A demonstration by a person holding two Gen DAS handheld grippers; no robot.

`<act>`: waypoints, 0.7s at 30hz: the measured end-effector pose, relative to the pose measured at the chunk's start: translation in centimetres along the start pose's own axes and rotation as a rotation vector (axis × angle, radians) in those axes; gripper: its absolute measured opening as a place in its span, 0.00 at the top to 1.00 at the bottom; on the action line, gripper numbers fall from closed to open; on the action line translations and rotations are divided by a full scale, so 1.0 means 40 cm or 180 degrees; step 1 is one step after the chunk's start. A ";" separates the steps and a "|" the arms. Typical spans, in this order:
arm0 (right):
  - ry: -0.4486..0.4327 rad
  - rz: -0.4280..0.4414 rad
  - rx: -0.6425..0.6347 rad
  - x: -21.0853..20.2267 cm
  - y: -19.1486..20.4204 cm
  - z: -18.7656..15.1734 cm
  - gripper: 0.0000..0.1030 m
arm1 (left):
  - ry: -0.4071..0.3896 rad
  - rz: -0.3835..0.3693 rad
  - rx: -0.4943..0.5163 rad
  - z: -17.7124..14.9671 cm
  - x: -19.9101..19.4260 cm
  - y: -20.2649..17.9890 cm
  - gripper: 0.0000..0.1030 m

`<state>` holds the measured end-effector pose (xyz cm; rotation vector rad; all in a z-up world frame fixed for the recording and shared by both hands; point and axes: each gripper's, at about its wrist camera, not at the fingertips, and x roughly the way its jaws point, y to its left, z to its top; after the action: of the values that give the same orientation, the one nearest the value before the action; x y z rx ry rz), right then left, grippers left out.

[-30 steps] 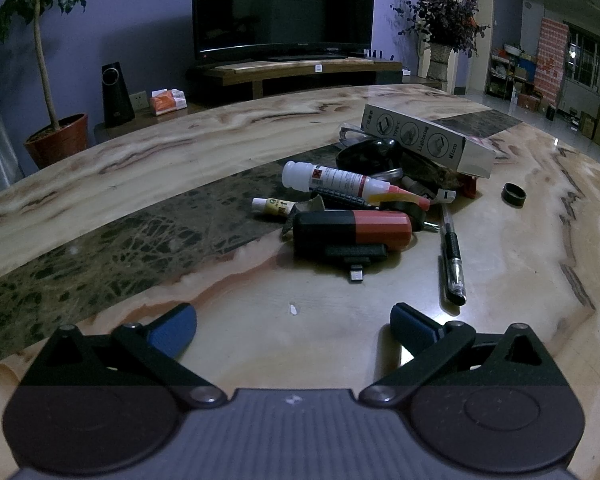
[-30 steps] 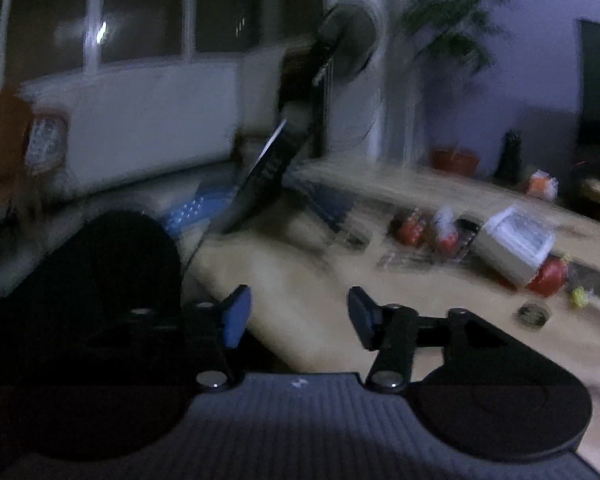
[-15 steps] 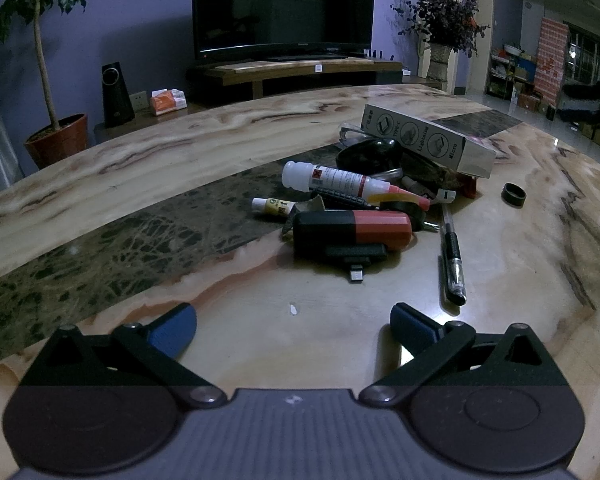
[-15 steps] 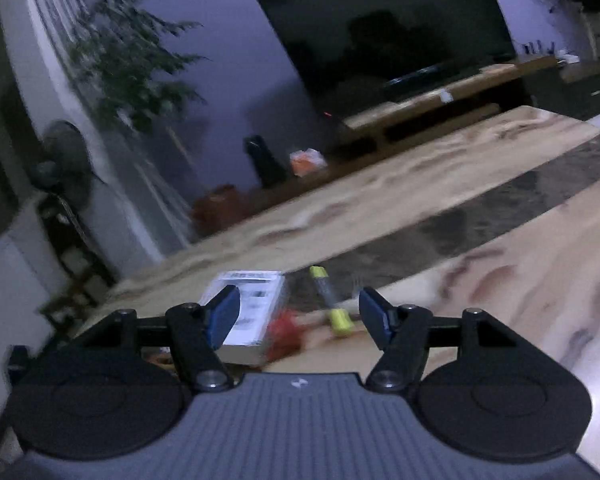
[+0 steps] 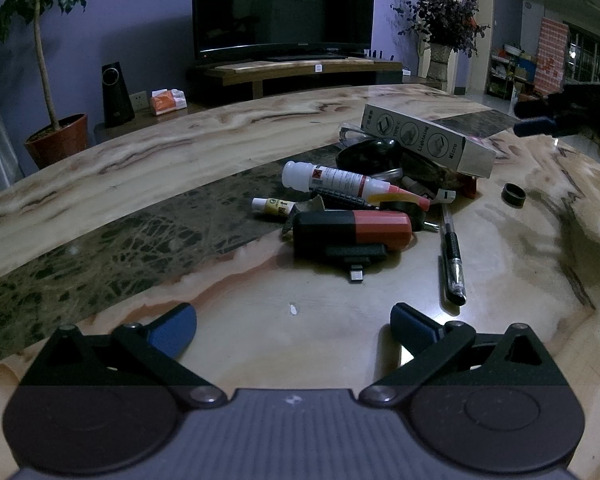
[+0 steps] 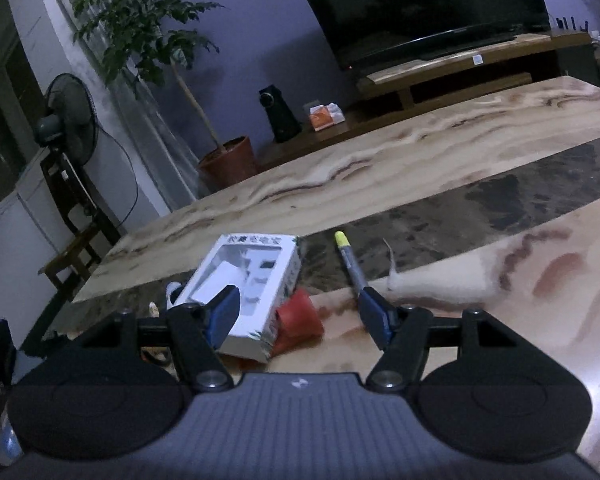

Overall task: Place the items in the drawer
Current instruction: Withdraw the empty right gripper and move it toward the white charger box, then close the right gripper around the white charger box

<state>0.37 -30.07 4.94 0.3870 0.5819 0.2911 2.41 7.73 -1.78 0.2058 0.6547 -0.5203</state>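
Left hand-held gripper (image 5: 293,322) open and empty above the counter (image 5: 140,152), aimed at a heap: glue bottle (image 5: 332,178), black-and-red case (image 5: 352,230), pen (image 5: 452,258), long grey box (image 5: 428,140), black ring (image 5: 514,194). Right hand-held gripper (image 6: 300,314) open, nothing between pads, just widened; white carton (image 6: 248,280), red item (image 6: 298,320) and yellow-tipped marker (image 6: 350,260) lying ahead. No drawer visible.

Dark flat-screen television (image 5: 284,4) on a low wooden stand (image 5: 300,70) against a purple wall. Left of it, black cone-shaped speaker (image 5: 117,94), orange tissue pack (image 5: 167,101), leafy potted tree in a terracotta pot (image 5: 58,142). Right of the stand, vase of dark dried flowers (image 5: 440,60). In the right wrist view, standing fan (image 6: 66,114) behind a wooden chair (image 6: 76,248).
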 end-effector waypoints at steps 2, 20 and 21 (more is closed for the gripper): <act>-0.0016 0.0074 0.0006 0.014 0.023 0.001 0.34 | 0.0000 0.0002 -0.0002 0.000 0.000 0.000 0.00; 0.0075 0.0005 -0.0377 0.126 0.200 -0.057 0.29 | 0.0000 0.0008 -0.0008 0.000 -0.001 -0.001 0.00; 0.0037 -0.0092 -0.0393 0.130 0.210 -0.062 0.29 | 0.0000 0.0009 -0.0008 0.000 0.000 -0.001 0.00</act>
<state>1.76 -20.02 4.18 0.2578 0.5775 0.3000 2.38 7.70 -1.76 0.2044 0.6551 -0.5166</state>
